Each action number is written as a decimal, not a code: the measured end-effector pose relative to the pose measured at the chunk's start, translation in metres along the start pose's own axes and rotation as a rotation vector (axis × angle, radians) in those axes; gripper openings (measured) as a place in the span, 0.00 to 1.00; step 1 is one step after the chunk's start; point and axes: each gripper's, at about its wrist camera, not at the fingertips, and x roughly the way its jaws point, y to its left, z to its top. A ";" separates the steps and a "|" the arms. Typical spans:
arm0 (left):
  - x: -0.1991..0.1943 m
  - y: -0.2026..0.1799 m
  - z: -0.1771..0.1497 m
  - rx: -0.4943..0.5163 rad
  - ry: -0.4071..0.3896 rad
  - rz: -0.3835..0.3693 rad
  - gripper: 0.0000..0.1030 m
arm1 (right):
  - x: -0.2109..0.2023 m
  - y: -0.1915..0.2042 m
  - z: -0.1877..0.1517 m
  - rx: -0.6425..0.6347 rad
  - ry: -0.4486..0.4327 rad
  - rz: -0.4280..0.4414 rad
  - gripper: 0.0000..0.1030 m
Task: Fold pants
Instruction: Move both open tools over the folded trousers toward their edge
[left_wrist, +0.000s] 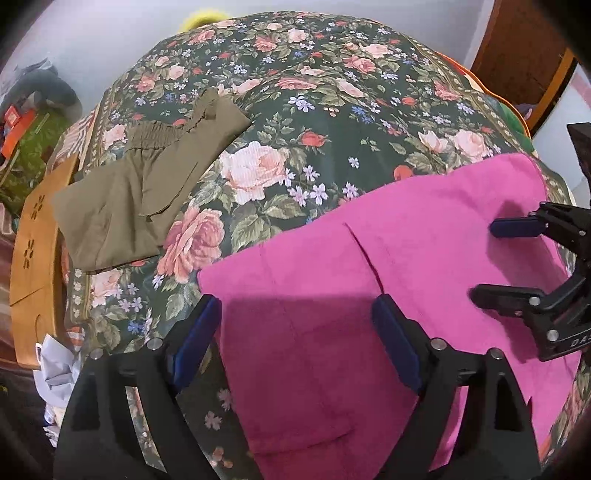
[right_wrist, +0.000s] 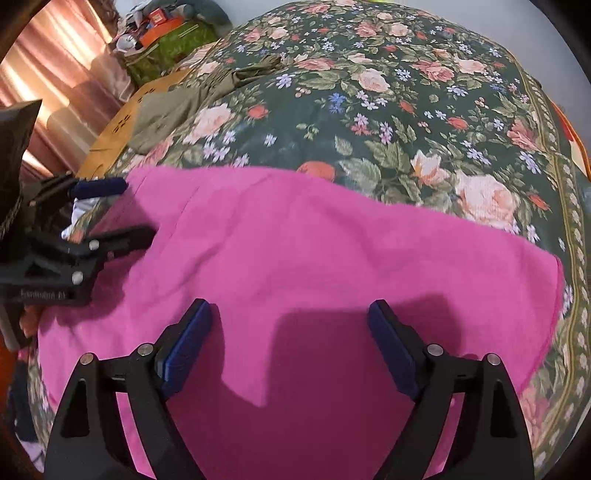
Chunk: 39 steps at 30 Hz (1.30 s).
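While both your left gripper (left_wrist: 295, 306) and right gripper (right_wrist: 290, 310) hang open and empty over the pink pants (left_wrist: 369, 295) filling the frame's lower right (soft, limp, light), pinch a hem edge.

Pink pants (right_wrist: 295, 240) run off the bottom edge in both wrist views — near end unseen, and each gripper's arms cover part of the cloth. Olive pants (right_wrist: 173, 107) at the bed's far left corner are small and smeared in the right wrist view. Right gripper (left_wrist: 491, 262) is cut off by the frame's right edge. Clutter (left_wrist: 33, 122) beyond the bed's left edge — too blurred to tell.
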 end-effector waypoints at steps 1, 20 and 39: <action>-0.003 -0.001 -0.003 0.009 -0.003 0.010 0.83 | -0.002 -0.002 -0.002 0.001 0.002 0.001 0.84; -0.066 -0.001 -0.067 -0.018 -0.072 0.087 0.84 | -0.055 -0.009 -0.076 0.089 -0.062 -0.069 0.86; -0.132 0.003 -0.103 -0.187 -0.194 0.098 0.84 | -0.105 0.014 -0.097 0.109 -0.203 -0.109 0.88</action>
